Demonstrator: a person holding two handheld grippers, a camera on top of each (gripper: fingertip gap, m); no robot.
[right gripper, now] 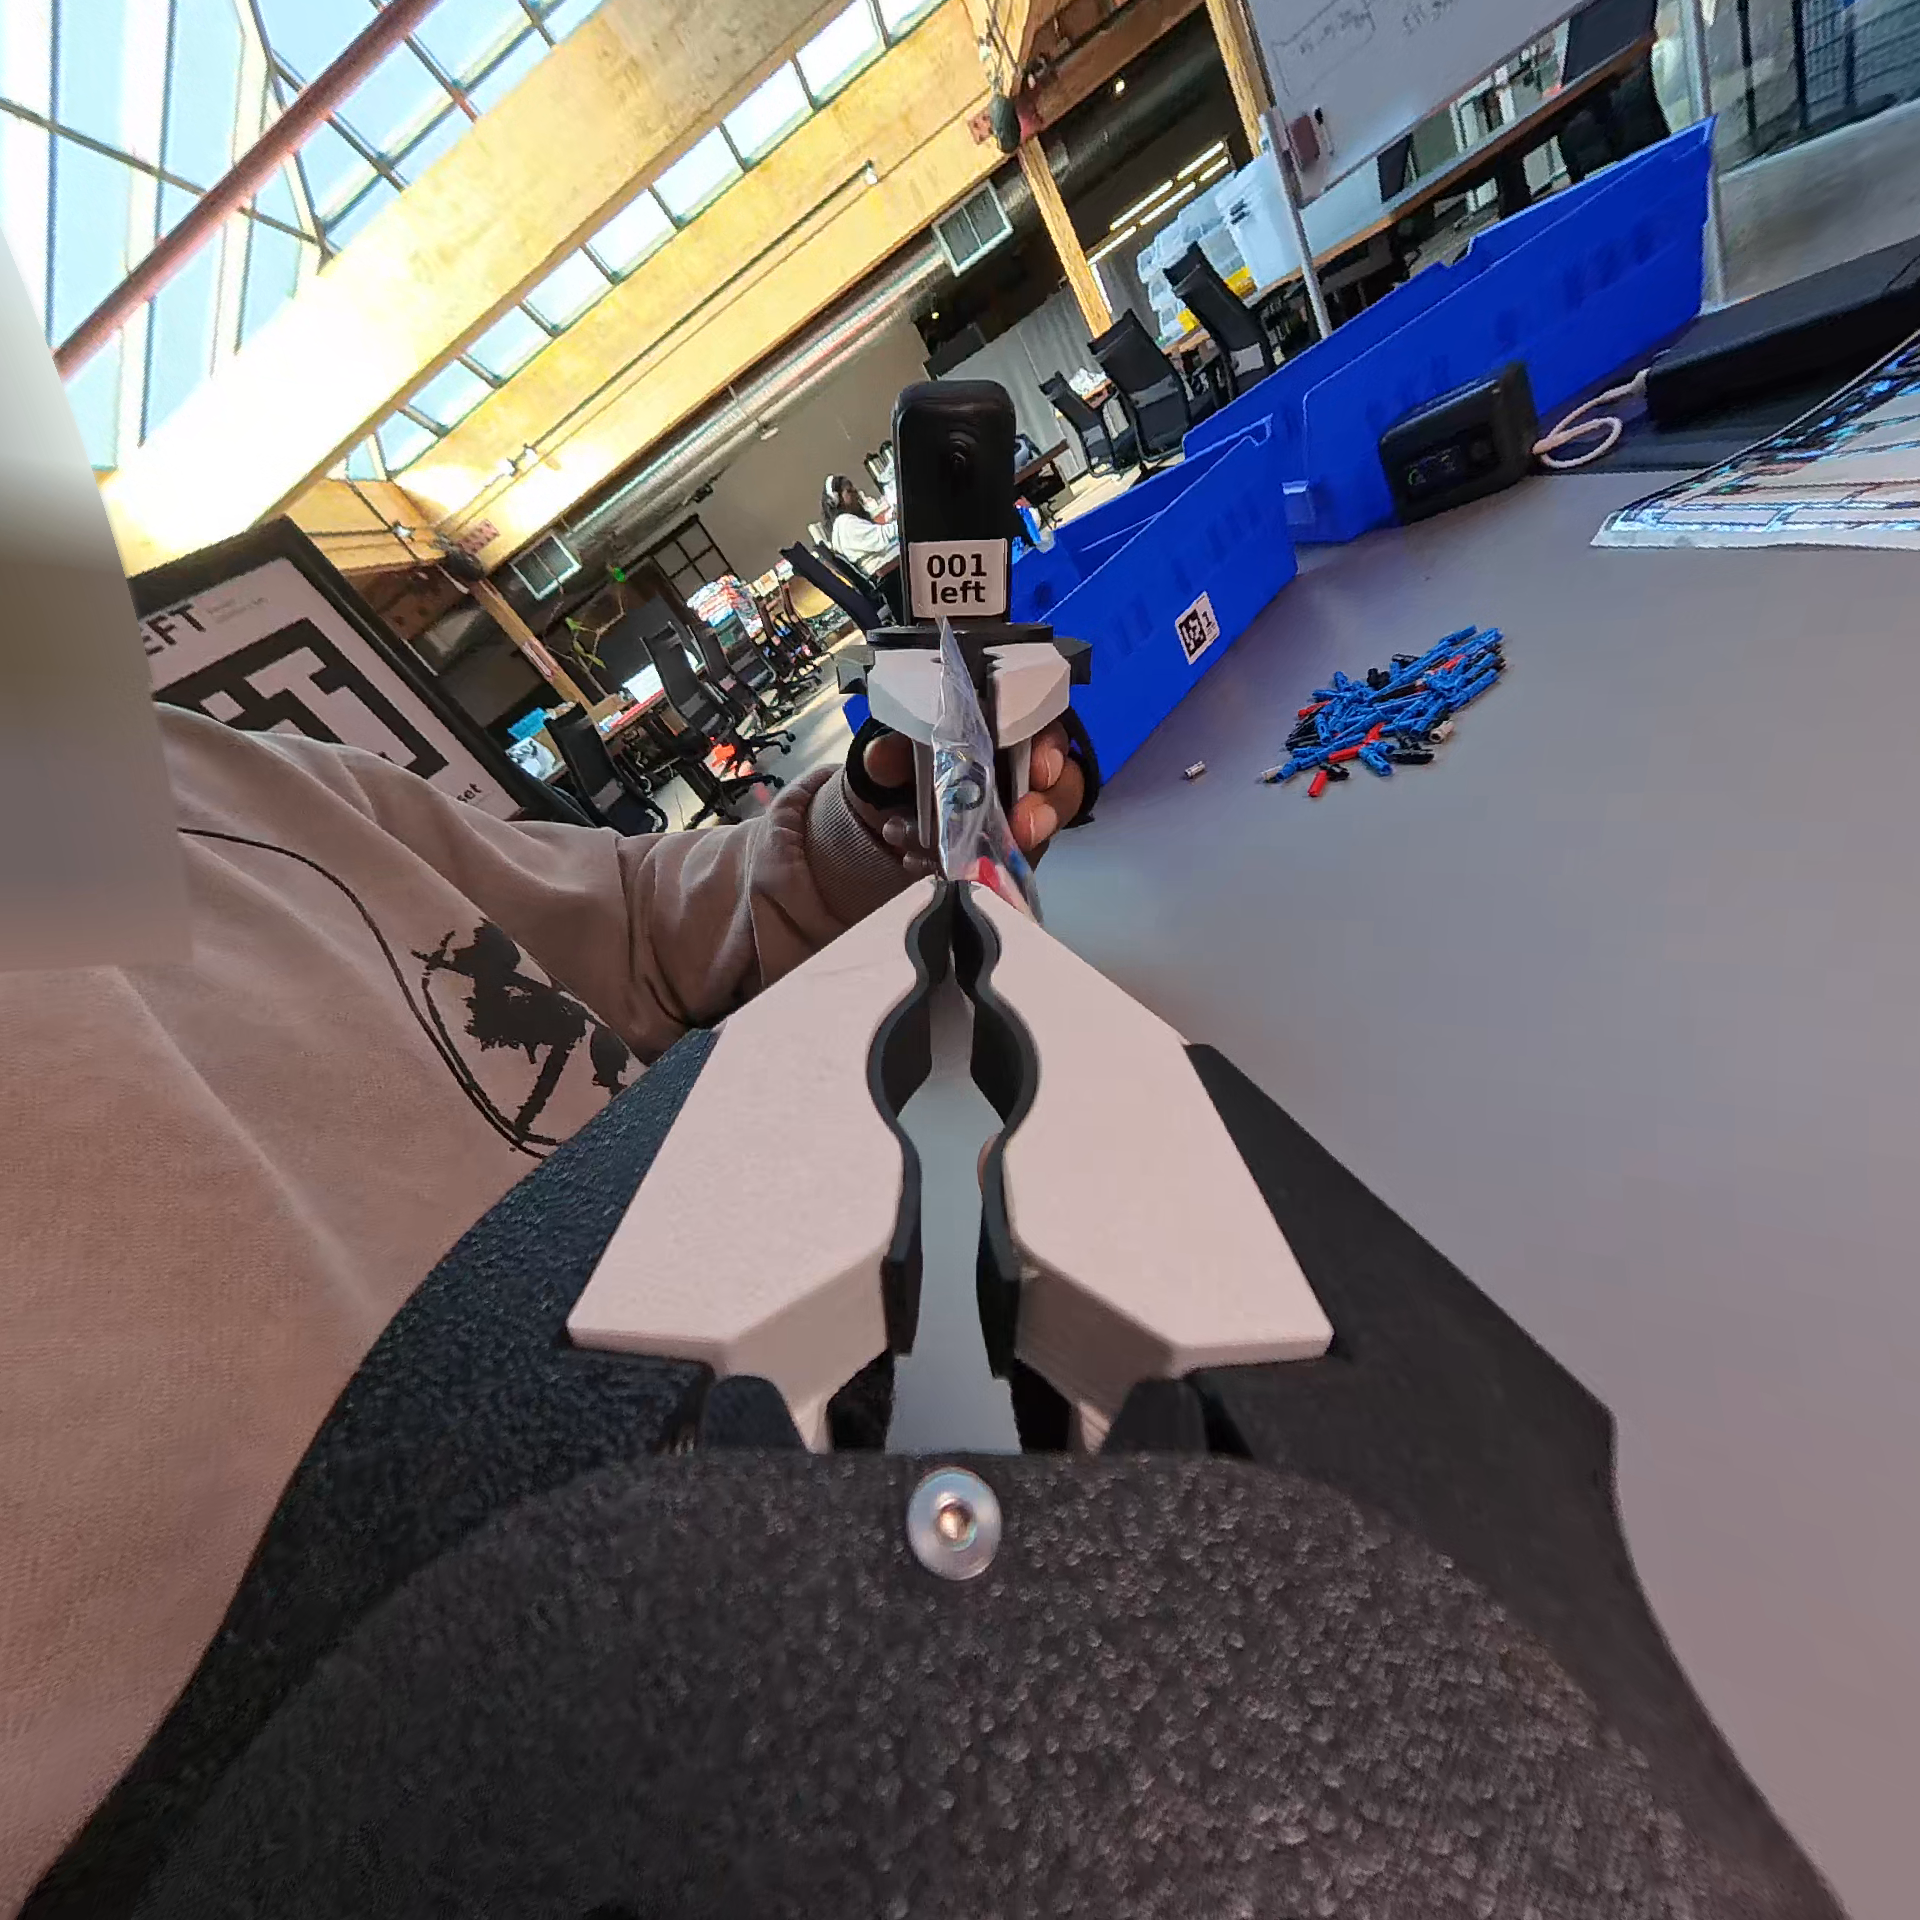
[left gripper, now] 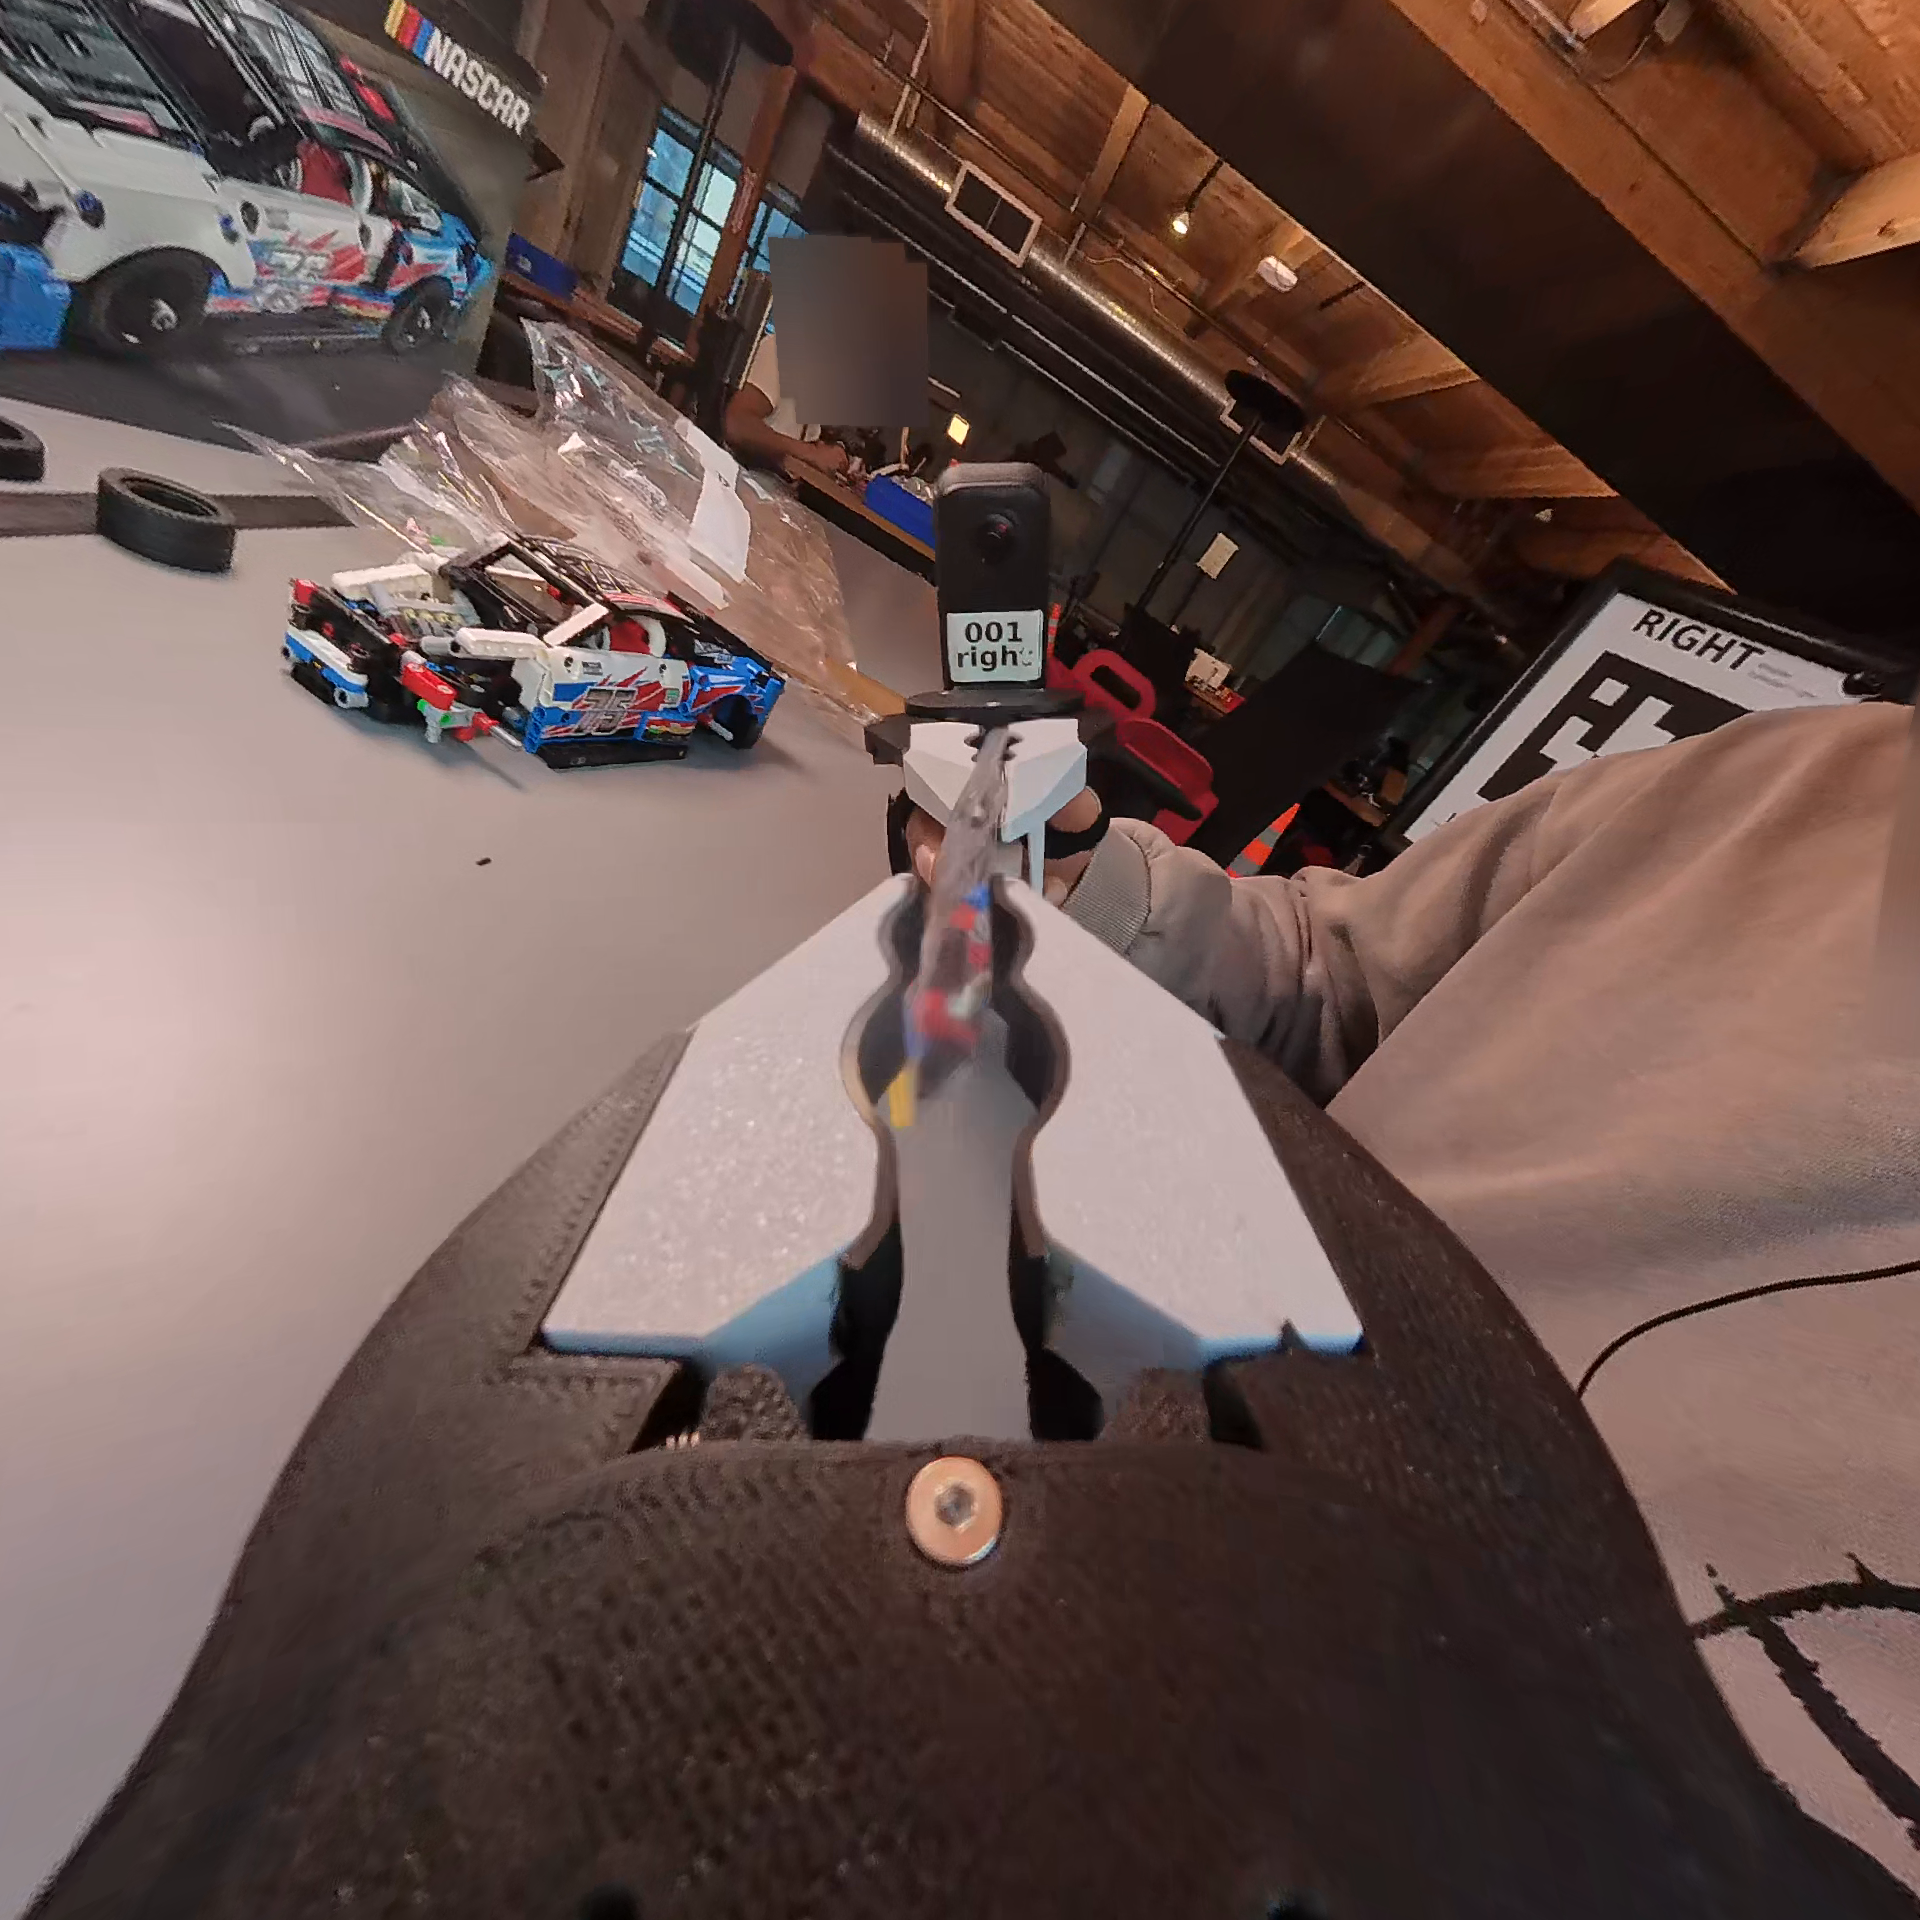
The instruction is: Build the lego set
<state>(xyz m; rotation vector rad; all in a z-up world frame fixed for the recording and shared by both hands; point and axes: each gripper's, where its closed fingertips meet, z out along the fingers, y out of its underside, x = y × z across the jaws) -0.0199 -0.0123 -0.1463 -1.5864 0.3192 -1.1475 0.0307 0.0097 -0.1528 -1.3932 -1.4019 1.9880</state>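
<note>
Left wrist view: left gripper [left gripper: 948, 914] fingers pressed in on a clear plastic parts bag [left gripper: 951, 977], small red, blue and yellow pieces visible inside. Bag is stretched edge-on between both grippers, held above the grey desk [left gripper: 260, 1039]. Right gripper [left gripper: 987, 821] faces the camera just past the fingertips, pinching the far end of the same bag; a hand [left gripper: 1060, 831] wraps its handle, beige sleeve behind it. Farther left on the desk: partly built lego race car [left gripper: 530, 665], white/blue/red, no wheels on the near side. Beyond it, crumpled empty clear bags [left gripper: 623, 457] and two loose black tyres [left gripper: 166, 517]. Printed lego box [left gripper: 239, 177] at the back edge.

Right wrist view: right gripper [right gripper: 951, 899] fingers closed on the bag [right gripper: 961, 769] at the tips; the wider slot behind the tips stays clear. Left gripper [right gripper: 961, 717] opposite, clamped on the bag's other end, hand [right gripper: 1039, 790] on the handle. To the right on the desk [right gripper: 1558, 1039], a loose pile of blue, black and red pins [right gripper: 1392, 701], well apart from the grippers. Past that, blue bins [right gripper: 1351, 457] and a printed instruction sheet [right gripper: 1766, 488] at the right edge.
</note>
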